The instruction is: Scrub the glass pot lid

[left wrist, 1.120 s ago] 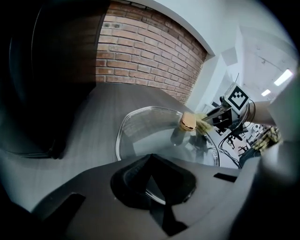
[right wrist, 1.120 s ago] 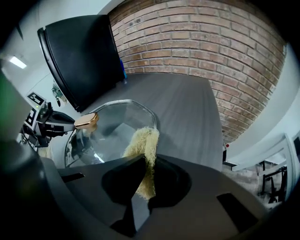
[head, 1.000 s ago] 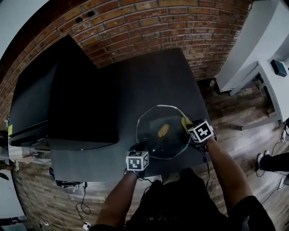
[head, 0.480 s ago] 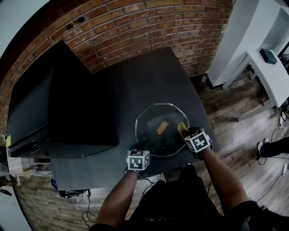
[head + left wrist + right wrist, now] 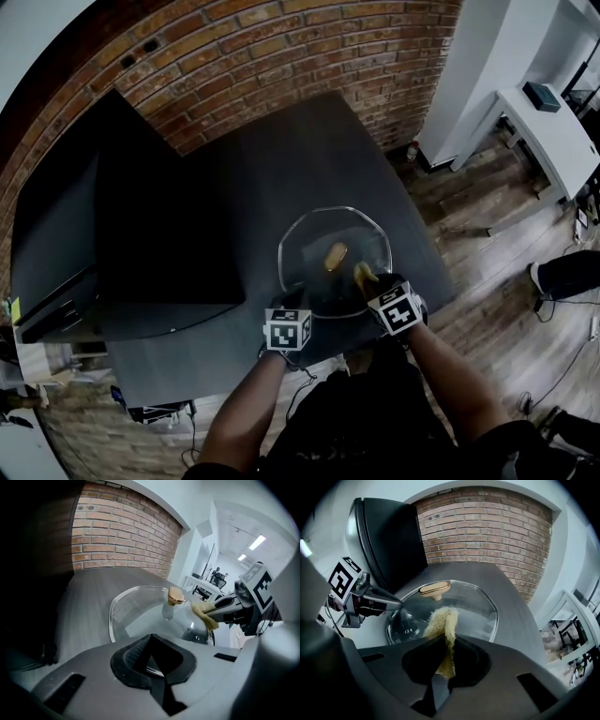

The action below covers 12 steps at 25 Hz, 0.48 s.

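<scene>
The glass pot lid (image 5: 319,239) lies on the dark table (image 5: 281,159), its tan knob (image 5: 335,254) near the middle. My left gripper (image 5: 296,300) is shut on the lid's near rim; in the left gripper view the rim (image 5: 119,599) runs into the shut jaws of that left gripper (image 5: 152,667). My right gripper (image 5: 366,277) is shut on a yellow scrub pad (image 5: 443,620), and the pad rests on the glass just near-right of the knob (image 5: 433,588). From the left gripper view the pad (image 5: 204,613) and the right gripper's fingers (image 5: 225,604) are over the lid's right side.
A large black box (image 5: 122,234) stands on the table's left half, close to the lid. A brick wall (image 5: 262,56) backs the table. The table's right edge (image 5: 422,234) drops to a wooden floor. A white desk (image 5: 553,122) stands farther right.
The right gripper has drawn the scrub pad from the lid's right rim inward and toward me, nearer the knob. The left gripper keeps its hold on the rim.
</scene>
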### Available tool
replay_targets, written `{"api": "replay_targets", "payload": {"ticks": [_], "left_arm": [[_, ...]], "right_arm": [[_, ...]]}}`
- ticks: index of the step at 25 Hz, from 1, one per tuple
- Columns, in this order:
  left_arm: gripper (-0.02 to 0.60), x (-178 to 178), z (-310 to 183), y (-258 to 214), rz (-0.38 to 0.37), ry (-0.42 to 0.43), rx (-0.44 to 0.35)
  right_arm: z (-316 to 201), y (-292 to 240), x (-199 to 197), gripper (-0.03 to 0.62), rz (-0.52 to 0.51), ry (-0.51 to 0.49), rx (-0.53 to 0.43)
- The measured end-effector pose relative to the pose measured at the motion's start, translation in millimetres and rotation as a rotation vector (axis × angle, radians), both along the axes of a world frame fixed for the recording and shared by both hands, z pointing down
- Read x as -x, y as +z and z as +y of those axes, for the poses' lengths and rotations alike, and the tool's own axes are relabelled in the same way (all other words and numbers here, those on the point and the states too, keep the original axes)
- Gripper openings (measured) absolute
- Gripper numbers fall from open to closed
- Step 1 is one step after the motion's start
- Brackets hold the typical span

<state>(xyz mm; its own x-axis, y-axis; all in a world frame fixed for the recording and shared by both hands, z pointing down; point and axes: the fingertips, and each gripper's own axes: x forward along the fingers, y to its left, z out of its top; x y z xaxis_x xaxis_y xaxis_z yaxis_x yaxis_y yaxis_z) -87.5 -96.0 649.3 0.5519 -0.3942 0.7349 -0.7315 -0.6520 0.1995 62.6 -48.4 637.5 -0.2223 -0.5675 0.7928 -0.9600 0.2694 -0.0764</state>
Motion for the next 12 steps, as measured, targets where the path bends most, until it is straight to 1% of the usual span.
{"api": "replay_targets", "payload": {"ticks": [5,9,12], "left_arm": [[0.034,-0.8,1.3,1.2,-0.008,0.016,-0.011],[0.034,-1.3,-0.2,1.9,-0.014,0.021,-0.032],[0.032,-1.2,2.6,0.5,-0.022,0.023,-0.024]], "right_arm": [[7.1,-1.8,38.3,0.046,0.000,-0.040,-0.018],[8.2,-0.5,61.0,0.048,-0.003,-0.079,-0.014],[7.9,-0.6,79.2,0.046,-0.001,-0.122,-0.013]]}}
